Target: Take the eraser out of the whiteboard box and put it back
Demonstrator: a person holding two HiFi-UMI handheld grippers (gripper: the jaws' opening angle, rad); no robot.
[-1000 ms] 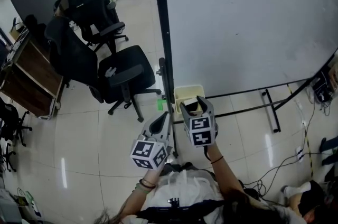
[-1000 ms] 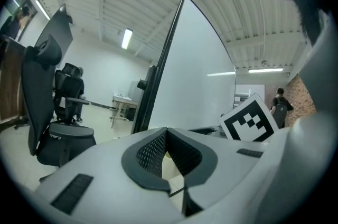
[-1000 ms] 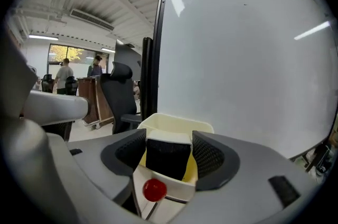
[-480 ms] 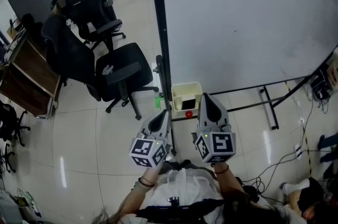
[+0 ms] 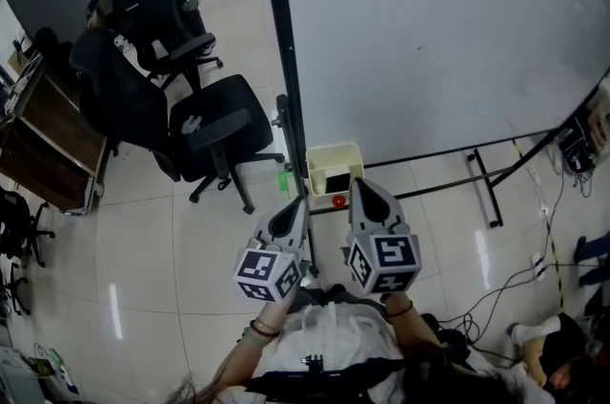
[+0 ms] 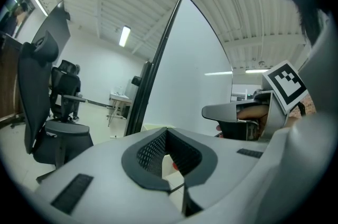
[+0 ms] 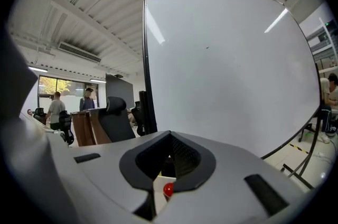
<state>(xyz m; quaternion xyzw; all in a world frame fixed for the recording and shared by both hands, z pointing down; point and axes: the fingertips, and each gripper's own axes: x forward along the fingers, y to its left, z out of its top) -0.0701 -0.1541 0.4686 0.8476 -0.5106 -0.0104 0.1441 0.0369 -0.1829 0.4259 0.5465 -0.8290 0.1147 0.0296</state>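
A cream whiteboard box (image 5: pixel 330 154) hangs on the black frame post at the lower left corner of the whiteboard (image 5: pixel 429 30). A dark eraser (image 5: pixel 337 182) lies inside it, beside a small red thing (image 5: pixel 338 200). My right gripper (image 5: pixel 361 186) hovers just right of the box, shut and empty. My left gripper (image 5: pixel 297 203) is to the box's left, shut, holding nothing. In the right gripper view the shut jaws (image 7: pixel 170 136) frame the red thing (image 7: pixel 168 189) and a bit of the box. The left gripper view shows its shut jaws (image 6: pixel 167 131) and the right gripper (image 6: pixel 237 112) alongside.
Black office chairs (image 5: pixel 219 131) stand left of the board, with a wooden desk (image 5: pixel 52 140) further left. The whiteboard's stand feet (image 5: pixel 486 188) and loose cables (image 5: pixel 496 297) lie on the tiled floor at right. People (image 7: pixel 55 109) stand far off by a desk.
The right gripper stood open over the box with the eraser between its jaws; it has shut empty and drawn back to the right, leaving the eraser in the box. The left gripper stayed put.
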